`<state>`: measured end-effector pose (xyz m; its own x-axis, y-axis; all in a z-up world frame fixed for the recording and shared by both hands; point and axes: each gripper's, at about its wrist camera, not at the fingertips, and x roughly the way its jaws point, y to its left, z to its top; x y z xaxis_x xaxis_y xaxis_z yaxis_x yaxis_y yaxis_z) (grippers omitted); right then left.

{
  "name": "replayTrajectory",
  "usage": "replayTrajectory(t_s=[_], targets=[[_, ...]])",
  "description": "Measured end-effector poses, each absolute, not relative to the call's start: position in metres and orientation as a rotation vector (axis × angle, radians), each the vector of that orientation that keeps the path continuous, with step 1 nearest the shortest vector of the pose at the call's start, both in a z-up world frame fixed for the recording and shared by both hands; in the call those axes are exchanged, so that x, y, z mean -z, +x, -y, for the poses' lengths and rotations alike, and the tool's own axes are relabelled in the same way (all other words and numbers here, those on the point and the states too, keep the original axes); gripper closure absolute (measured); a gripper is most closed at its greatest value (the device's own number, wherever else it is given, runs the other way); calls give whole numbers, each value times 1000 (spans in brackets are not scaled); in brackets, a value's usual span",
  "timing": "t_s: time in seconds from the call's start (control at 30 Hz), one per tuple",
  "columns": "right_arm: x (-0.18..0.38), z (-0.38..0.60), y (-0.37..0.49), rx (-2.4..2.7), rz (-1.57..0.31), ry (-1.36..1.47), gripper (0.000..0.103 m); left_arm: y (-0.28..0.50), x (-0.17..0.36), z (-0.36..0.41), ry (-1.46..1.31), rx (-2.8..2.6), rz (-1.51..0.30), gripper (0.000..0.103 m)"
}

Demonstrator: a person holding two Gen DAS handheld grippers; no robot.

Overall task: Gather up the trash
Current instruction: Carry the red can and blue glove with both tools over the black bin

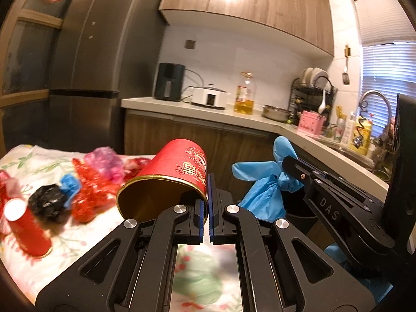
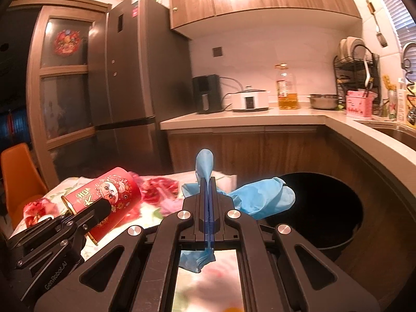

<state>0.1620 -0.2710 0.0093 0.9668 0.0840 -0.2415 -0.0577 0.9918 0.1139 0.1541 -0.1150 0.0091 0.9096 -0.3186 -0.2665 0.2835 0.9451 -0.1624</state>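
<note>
Two grippers are both loaded. Far left of the left gripper's jaws, on the floral cloth point(image 1: 39, 267) covering the worktop, a red tube point(image 1: 27, 230) stands upright. Just right of it lies a black crumpled wad point(image 1: 48, 202), with a scrap of blue point(image 1: 69, 185) touching it, then a heap of red wrappers point(image 1: 89, 195) and a pink crinkled wrapper point(image 1: 106, 162) behind.

The left gripper point(image 1: 208, 200) has its jaws nearly closed on the rim wall of a red paper cup point(image 1: 171, 179). One blue pad sits inside the gold-lined mouth and the other outside. The cup is lifted and tilted, its open mouth turned toward the camera and down to the left, clear of the cloth.

Right of those jaws, the right gripper point(image 2: 208, 202) has its jaws pressed together on a blue disposable glove point(image 2: 262, 199). One end of the glove sticks up past the fingertips, the bulk hangs out to the right of the jaws, and a tail drops beneath them. In the right wrist view the glove's free part hangs in front of the mouth of a black round bin point(image 2: 335, 202), which stands to the right of the jaws, beside the worktop and below the curved kitchen counter point(image 2: 384, 145).
</note>
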Motion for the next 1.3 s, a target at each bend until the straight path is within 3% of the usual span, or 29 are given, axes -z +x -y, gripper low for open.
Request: replayTrajectory(t_s=[0.63, 1.3], targets=[[-12, 369, 157, 158, -203, 178, 101, 191, -15, 215, -73, 506, -279, 101], [-5, 404, 178, 237, -236, 183, 102, 228, 4, 271, -44, 605, -324, 101]])
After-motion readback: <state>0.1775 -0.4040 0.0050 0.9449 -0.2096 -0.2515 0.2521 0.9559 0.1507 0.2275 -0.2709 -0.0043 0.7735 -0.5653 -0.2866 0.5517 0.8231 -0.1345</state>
